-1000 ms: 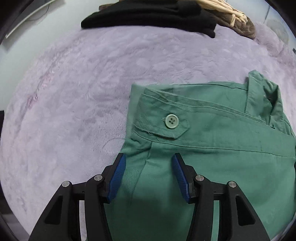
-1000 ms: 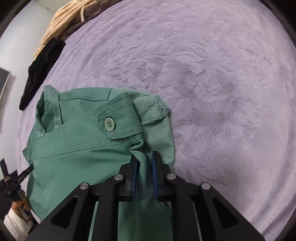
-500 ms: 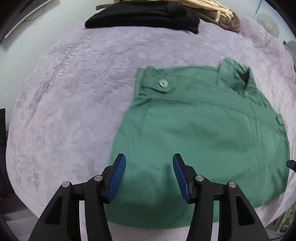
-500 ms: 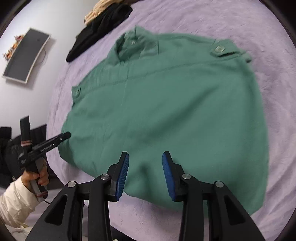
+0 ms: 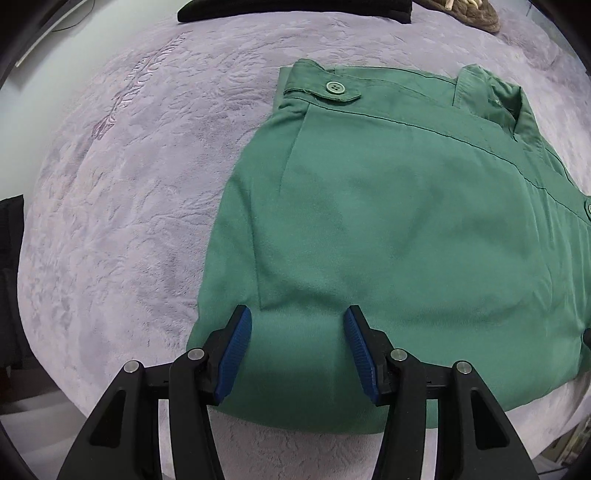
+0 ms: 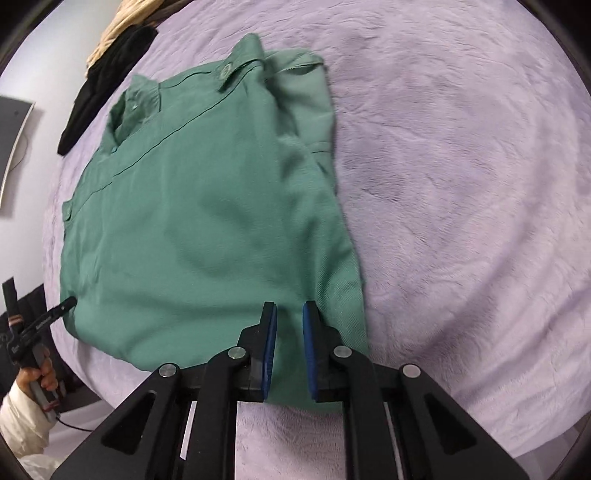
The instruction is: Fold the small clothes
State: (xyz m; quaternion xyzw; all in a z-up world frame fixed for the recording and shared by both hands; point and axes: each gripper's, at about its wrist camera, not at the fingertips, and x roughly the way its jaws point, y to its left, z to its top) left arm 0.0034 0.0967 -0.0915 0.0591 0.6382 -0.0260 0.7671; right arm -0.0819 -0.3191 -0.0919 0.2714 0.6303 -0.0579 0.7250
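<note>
Green folded cotton shirt [image 5: 388, 229] lies on the lilac plush blanket [image 5: 129, 192], hem at its near edge. Both grippers point steeply down over that hem: left gripper [image 5: 297, 350] half open and empty, right gripper [image 6: 289, 350] just narrowed, gripping nothing.

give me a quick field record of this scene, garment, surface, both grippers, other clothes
garment: green shirt, folded, lying flat, collar at far end
surface: lilac plush blanket
left gripper: open, over the shirt's near edge, pinching nothing
right gripper: jaws have just been closing, narrow gap, over the near hem; grip unclear
other clothes: black garment and beige knit at far edge
</note>
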